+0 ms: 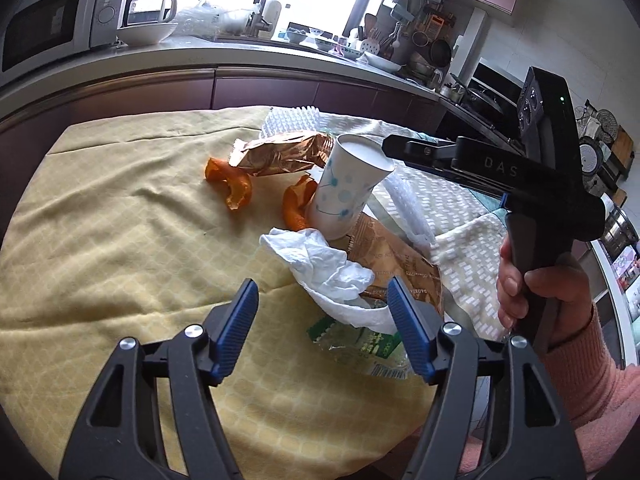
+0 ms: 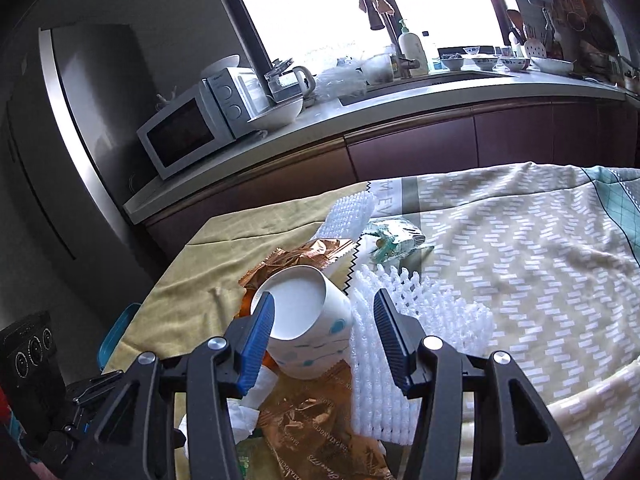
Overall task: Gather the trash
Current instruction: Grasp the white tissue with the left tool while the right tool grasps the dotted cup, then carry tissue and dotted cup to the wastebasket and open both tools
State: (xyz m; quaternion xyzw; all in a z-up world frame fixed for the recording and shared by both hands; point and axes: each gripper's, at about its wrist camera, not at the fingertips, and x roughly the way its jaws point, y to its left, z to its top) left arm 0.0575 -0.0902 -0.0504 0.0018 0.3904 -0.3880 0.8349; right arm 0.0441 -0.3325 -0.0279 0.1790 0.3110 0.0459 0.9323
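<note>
A white paper cup [image 1: 346,190] with blue dots stands tilted among trash on a cloth-covered table [image 1: 100,220]. Around it lie orange peels [image 1: 236,186], copper foil wrappers [image 1: 280,154], a crumpled white tissue [image 1: 324,264], a green plastic wrapper [image 1: 360,344] and white foam netting [image 2: 400,320]. My left gripper [image 1: 322,328] is open, hovering just short of the tissue. My right gripper [image 2: 324,340] is open, its left finger at the rim of the cup [image 2: 308,320]; it also shows in the left wrist view [image 1: 390,150], at the cup's top.
A kitchen counter [image 1: 200,48] runs behind the table with a microwave [image 1: 52,20], kettle, bowls and sink. A clear wrapper [image 2: 394,240] lies further back on the patterned cloth [image 2: 520,248]. A fridge [image 2: 80,140] stands left. A dark box with dials [image 2: 28,352] sits low left.
</note>
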